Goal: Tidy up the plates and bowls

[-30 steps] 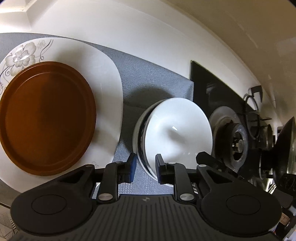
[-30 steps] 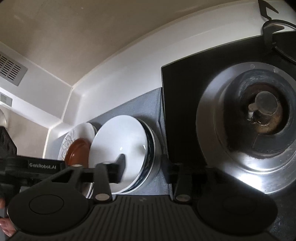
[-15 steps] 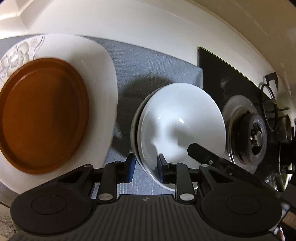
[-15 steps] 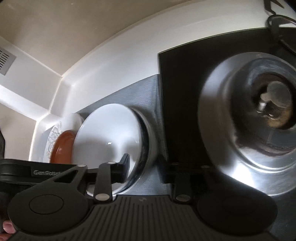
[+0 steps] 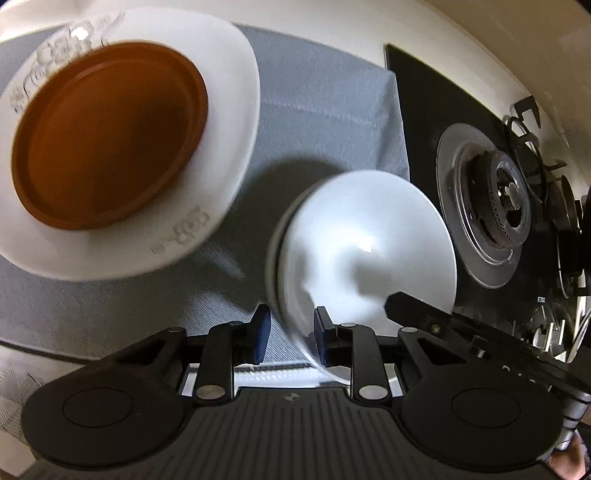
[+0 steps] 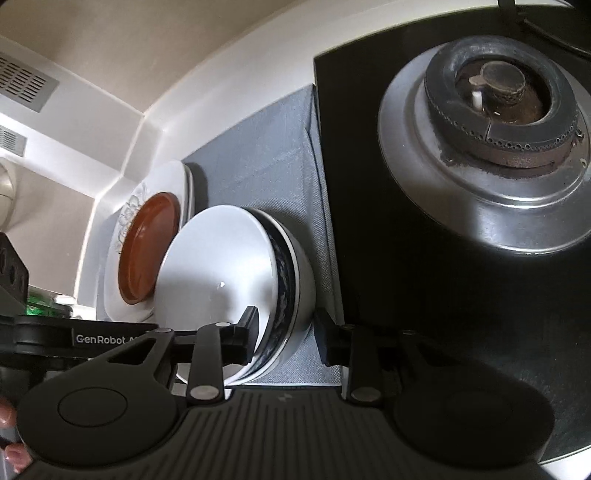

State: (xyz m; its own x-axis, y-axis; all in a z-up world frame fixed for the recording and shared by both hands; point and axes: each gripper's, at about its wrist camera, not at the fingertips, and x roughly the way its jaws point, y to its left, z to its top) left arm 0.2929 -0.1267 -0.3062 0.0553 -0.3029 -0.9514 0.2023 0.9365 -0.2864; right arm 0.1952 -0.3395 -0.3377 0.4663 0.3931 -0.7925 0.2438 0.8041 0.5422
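A stack of nested white bowls sits on a grey mat; the right wrist view shows a blue-patterned bowl in the stack. My left gripper is open with its jaws straddling the stack's left rim. My right gripper is open with its jaws straddling the stack's right rim. A brown plate lies on a white floral plate to the left, also seen in the right wrist view.
A black gas hob with a steel burner borders the mat on the right. A white wall runs behind. The counter's front edge is near the left gripper.
Both grippers have moved closer to the bowl stack. The left camera has risen and tilted, so the plates shifted up and left. Both grippers stayed open.
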